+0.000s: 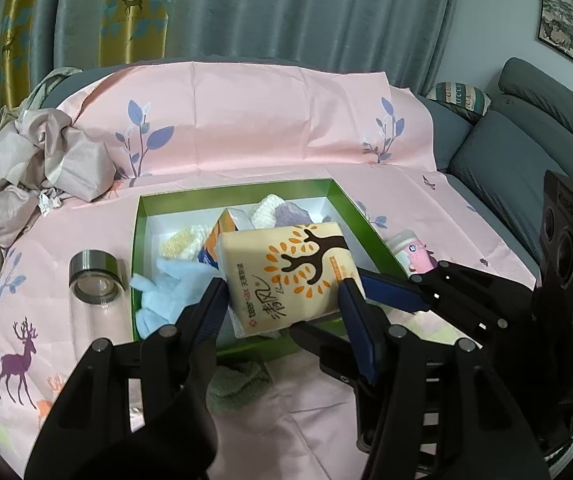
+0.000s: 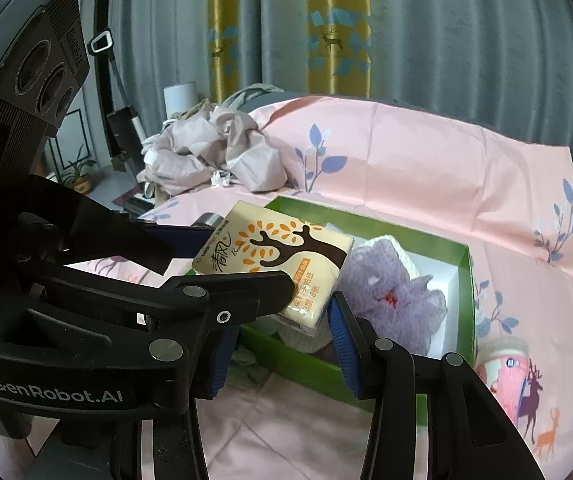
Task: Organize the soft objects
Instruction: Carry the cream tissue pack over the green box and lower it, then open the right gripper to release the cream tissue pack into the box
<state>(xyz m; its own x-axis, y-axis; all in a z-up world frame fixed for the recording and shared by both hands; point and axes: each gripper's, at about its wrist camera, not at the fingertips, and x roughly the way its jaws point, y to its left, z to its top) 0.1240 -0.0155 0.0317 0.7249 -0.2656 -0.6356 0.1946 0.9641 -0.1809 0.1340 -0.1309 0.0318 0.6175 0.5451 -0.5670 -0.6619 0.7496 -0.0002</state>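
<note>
Tissue pack (image 1: 286, 276): a cream pack printed with a brown tree and orange leaves is held tilted above the near part of the green box, clear of the items inside.
Left gripper (image 1: 282, 300): its blue pads are pressed on the two long sides of the tissue pack, so it is clamped on the pack.
Right gripper (image 2: 282, 332): seen in its own view closed on the near lower end of the tissue pack (image 2: 274, 264), with the left gripper's fingers crossing in front from the left.
Green box (image 1: 136, 248): an open shallow box with green walls and white floor is set on the pink sheet, near the middle of the sofa seat.
Box contents: a light blue fluffy cloth (image 1: 166, 292) is draped over the near left corner; a pale yellow knit piece (image 1: 184, 246) lies behind it; a white and lilac mesh puff (image 2: 390, 288) fills the far right corner.
Glass bottle (image 1: 94, 300): it is laid on its side just outside the box's left wall.
Pink cup (image 1: 412, 254): it is lying just outside the box's right wall.
Grey-green cloth (image 1: 238, 384): it is seen on the sheet just in front of the box's near wall.
Crumpled fabric (image 1: 34, 164): a beige heap is piled at the far left edge of the sheet.
</note>
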